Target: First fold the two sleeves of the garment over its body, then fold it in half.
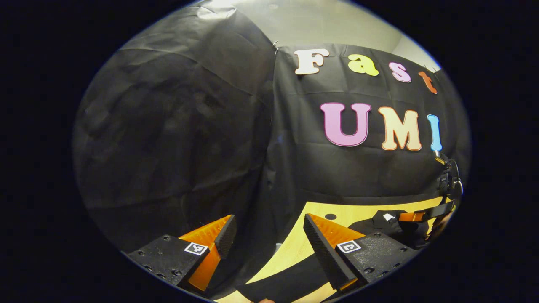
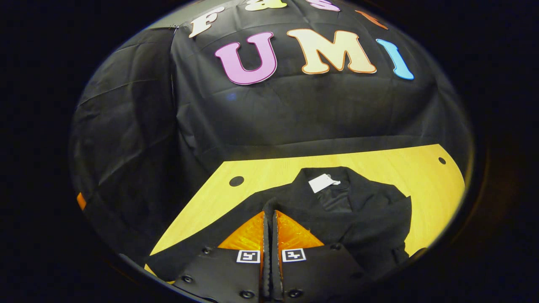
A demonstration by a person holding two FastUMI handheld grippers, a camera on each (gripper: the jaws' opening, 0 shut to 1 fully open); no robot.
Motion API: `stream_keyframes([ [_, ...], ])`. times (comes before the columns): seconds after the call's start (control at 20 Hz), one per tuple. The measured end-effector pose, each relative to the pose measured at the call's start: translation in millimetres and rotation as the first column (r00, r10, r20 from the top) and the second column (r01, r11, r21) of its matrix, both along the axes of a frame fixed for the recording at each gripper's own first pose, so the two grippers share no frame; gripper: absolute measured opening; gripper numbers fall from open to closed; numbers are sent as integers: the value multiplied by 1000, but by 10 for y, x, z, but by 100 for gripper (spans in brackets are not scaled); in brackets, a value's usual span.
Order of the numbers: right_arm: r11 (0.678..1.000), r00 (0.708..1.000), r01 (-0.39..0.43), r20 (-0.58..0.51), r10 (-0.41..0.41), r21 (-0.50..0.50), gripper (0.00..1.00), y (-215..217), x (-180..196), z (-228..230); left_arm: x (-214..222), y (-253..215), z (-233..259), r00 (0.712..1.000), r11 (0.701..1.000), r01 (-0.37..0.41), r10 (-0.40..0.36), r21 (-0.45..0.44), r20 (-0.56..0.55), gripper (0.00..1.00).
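A black garment [image 2: 362,219] lies on the yellow wooden table [image 2: 379,164], collar towards the far wall, with a white tag [image 2: 322,183] at the neck. My right gripper [image 2: 269,212] is shut, and black cloth rises to a small peak between its tips near the garment's left shoulder. From there a sleeve [image 2: 202,235] runs towards the table's near left corner. My left gripper [image 1: 269,235] stands open above the table's left edge, nothing between its fingers, with a black strip of sleeve [image 1: 286,286] below it. The garment [image 1: 391,229] and the right gripper [image 1: 421,215] on it appear far right.
The table [image 1: 294,248] has round holes [image 2: 236,181] near its far corners. Black cloth walls close it in on the far side and the left. Bare wood shows to the right of the garment [image 2: 433,198].
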State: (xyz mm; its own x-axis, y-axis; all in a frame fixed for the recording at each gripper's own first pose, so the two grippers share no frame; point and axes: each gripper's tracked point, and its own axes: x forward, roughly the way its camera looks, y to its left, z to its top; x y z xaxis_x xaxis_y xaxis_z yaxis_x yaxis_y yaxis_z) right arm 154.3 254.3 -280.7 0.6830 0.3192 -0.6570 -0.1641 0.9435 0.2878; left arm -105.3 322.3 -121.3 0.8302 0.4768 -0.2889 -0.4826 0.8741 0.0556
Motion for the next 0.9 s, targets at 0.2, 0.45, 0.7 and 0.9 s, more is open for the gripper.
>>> stream_keyframes([
  [0.2,999,999,-14,46,12,50,68,135,13,120,-146,54,-273,998,997,-42,38,-71,-53,100],
  [0.45,1000,982,-12,187,13,-7,98,-101,17,546,-226,71,-711,989,980,-92,70,-174,-128,98],
  [0.7,992,970,-30,234,58,-119,94,-347,-110,643,-379,106,-1247,968,952,-167,108,-257,-228,99],
  [0.9,988,975,-27,215,60,-154,98,-491,-198,587,-574,40,-1693,939,925,-222,117,-309,-324,99],
])
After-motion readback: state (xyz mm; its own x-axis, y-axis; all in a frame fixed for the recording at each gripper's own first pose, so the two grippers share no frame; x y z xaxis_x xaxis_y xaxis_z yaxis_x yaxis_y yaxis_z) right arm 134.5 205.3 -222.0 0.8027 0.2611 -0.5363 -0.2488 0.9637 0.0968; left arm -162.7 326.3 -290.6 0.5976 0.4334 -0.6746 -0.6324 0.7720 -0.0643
